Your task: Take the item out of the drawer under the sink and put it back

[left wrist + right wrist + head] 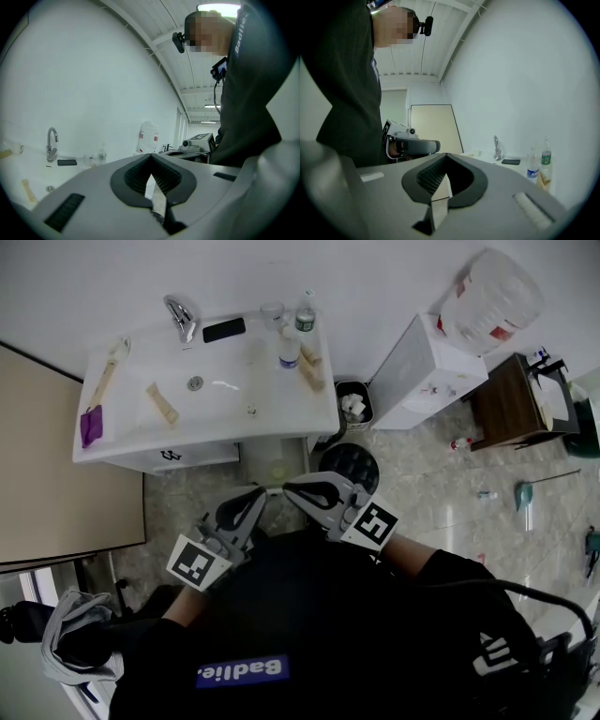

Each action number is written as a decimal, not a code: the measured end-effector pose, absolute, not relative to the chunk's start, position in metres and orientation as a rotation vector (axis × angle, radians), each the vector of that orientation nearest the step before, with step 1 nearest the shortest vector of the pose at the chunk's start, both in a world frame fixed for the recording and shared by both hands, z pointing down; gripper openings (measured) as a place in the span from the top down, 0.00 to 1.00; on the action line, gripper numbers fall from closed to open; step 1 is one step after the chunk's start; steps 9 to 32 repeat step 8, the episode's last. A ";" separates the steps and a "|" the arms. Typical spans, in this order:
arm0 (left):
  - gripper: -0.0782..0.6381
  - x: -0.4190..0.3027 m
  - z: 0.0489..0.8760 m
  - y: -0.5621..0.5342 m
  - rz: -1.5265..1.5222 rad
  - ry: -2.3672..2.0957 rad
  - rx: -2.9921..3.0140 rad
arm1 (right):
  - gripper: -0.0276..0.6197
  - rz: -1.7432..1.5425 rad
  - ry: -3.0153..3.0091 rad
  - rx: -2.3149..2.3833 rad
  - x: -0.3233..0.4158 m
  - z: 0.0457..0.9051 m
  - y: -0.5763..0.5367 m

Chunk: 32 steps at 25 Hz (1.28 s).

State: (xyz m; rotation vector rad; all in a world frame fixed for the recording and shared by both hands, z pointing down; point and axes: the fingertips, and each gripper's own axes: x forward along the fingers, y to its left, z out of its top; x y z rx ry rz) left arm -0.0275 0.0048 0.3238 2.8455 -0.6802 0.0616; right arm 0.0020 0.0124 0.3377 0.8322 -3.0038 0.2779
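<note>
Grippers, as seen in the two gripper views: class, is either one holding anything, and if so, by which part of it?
Nothing is held. The left gripper and the right gripper each have their jaws shut tip to tip, with nothing between them.

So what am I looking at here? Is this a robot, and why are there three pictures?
There is no robot here. A person holds a tool in each hand: the left gripper and the right gripper. The head view comes from a camera on the person's head, looking steeply down. The two gripper views come from cameras riding on each tool, looking along its fingers. Both pairs of fingers are pressed together with nothing between them. Ahead is a white sink carrying a faucet, a black phone, a water bottle, a white bottle and a purple cloth. The drawer underneath looks shut.
</note>
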 end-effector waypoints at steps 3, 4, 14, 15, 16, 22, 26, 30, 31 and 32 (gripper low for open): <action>0.88 -0.028 0.325 0.005 0.067 -0.685 2.844 | 0.96 0.279 -3.006 0.824 0.002 0.338 0.012; 0.88 -0.027 0.325 0.005 0.068 -0.685 2.843 | 0.96 0.280 -3.007 0.824 0.002 0.338 0.012; 0.88 -0.027 0.326 0.005 0.071 -0.682 2.850 | 0.96 0.282 -3.009 0.825 0.001 0.340 0.011; 0.88 -0.027 0.326 0.005 0.071 -0.682 2.850 | 0.96 0.282 -3.009 0.825 0.001 0.340 0.011; 0.88 -0.027 0.326 0.005 0.071 -0.682 2.850 | 0.96 0.282 -3.009 0.825 0.001 0.340 0.011; 0.88 -0.027 0.326 0.005 0.071 -0.682 2.850 | 0.96 0.282 -3.009 0.825 0.001 0.340 0.011; 0.88 -0.027 0.326 0.005 0.071 -0.682 2.850 | 0.96 0.282 -3.009 0.825 0.001 0.340 0.011; 0.88 -0.027 0.326 0.005 0.071 -0.682 2.850 | 0.96 0.282 -3.009 0.825 0.001 0.340 0.011; 0.88 -0.027 0.326 0.005 0.071 -0.682 2.850 | 0.96 0.282 -3.009 0.825 0.001 0.340 0.011; 0.88 -0.027 0.326 0.005 0.071 -0.682 2.850 | 0.96 0.282 -3.009 0.825 0.001 0.340 0.011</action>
